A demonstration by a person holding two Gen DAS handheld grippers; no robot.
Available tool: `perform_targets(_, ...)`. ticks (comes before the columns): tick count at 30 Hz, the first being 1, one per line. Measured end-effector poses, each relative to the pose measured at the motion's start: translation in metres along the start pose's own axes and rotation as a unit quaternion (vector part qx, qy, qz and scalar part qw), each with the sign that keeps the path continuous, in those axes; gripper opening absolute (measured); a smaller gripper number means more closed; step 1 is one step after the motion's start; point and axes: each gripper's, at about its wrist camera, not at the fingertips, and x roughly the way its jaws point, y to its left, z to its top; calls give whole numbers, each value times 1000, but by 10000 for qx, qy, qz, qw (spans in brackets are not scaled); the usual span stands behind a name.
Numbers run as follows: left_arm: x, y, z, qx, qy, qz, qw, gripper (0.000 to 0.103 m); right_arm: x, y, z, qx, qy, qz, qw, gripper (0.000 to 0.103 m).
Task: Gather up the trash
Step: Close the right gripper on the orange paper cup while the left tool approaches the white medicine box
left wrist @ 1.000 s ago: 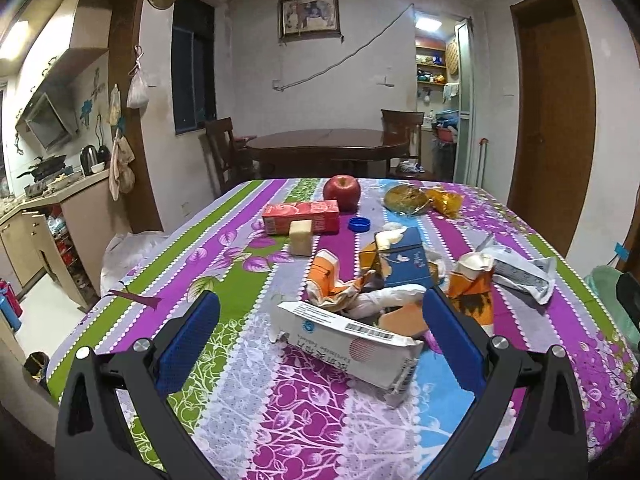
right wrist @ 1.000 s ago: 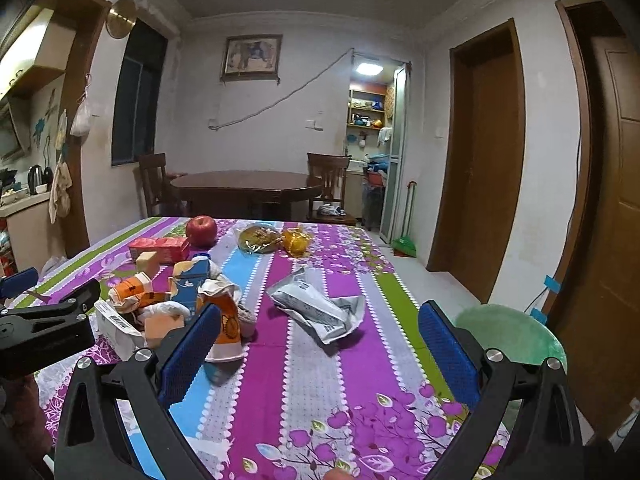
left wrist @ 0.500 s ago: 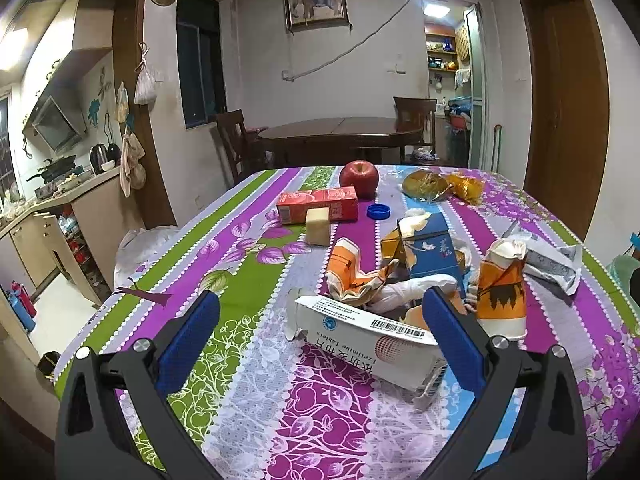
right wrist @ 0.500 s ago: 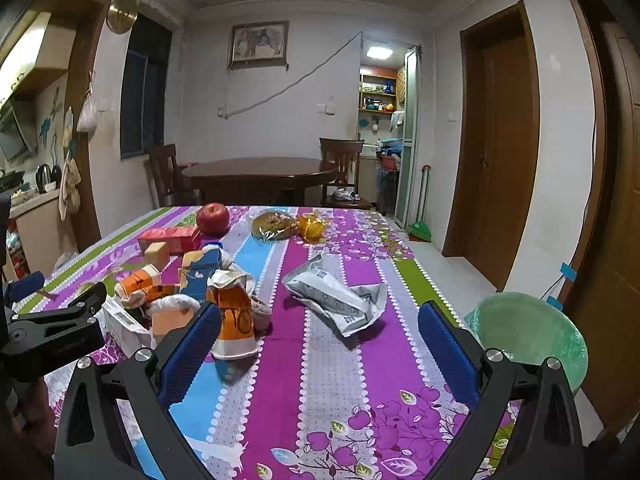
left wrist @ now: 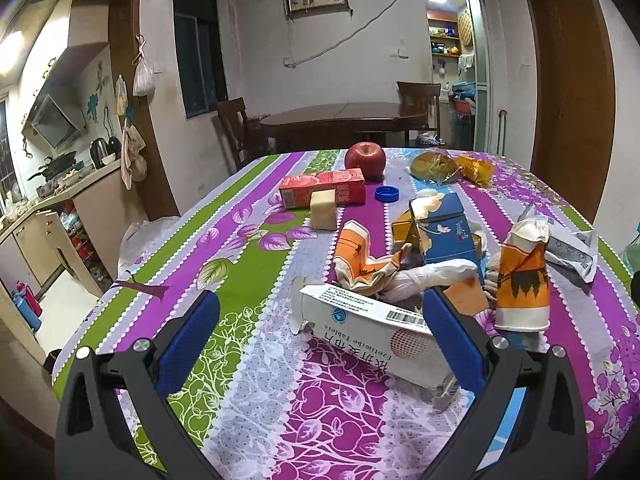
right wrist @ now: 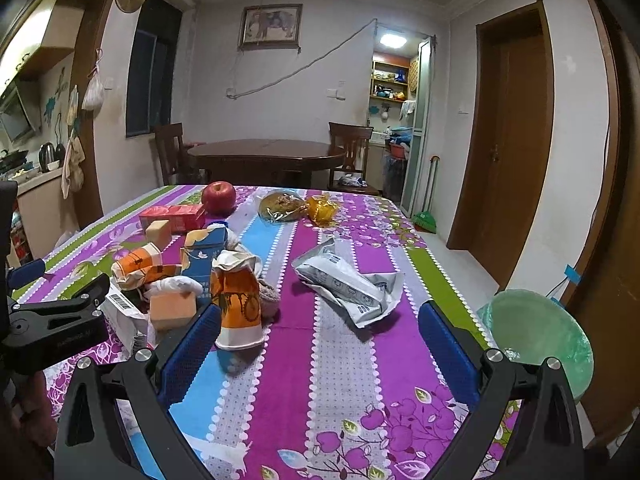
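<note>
A heap of trash lies on the striped tablecloth: a white tablet box (left wrist: 372,328), crushed orange paper cups (left wrist: 522,280) (right wrist: 238,304), a blue carton (left wrist: 444,236) (right wrist: 208,256) and a crumpled white wrapper (right wrist: 348,284). My left gripper (left wrist: 320,332) is open, and the white box lies between its blue fingers, with the right pad close to the box's end. My right gripper (right wrist: 318,340) is open above bare cloth; the standing orange cup is by its left finger and the wrapper lies ahead. The left gripper (right wrist: 60,320) also shows at the left edge of the right wrist view.
Farther back lie a red apple (left wrist: 365,160), a red carton (left wrist: 322,192), a tan block (left wrist: 323,209), a blue cap (left wrist: 386,194) and wrapped food (right wrist: 284,205). A green bin (right wrist: 540,332) stands off the table's right edge. A dark table (right wrist: 266,152) and chairs stand behind.
Both grippers have moved forward toward the trash heap. The white box now reaches in between the left gripper's fingers. Both stayed open.
</note>
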Motion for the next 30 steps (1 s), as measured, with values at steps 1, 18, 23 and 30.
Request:
perform_targets(1, 1, 1, 0, -5, 10, 12, 10000, 98, 0, 1, 1, -9, -3, 25, 10000, 98)
perform_targets(18, 14, 35, 1, -105, 206, 307, 9993, 98, 24, 23, 17, -212, 133, 337, 9991, 98)
perform_targets(23, 16, 38, -2, -108, 269, 355, 9989, 98, 34, 31, 20, -277, 270, 473, 9981, 98)
perform_targets(30, 24, 49, -4, -112, 462, 77, 9988, 98, 56, 39, 18, -303, 659, 676, 9951, 98)
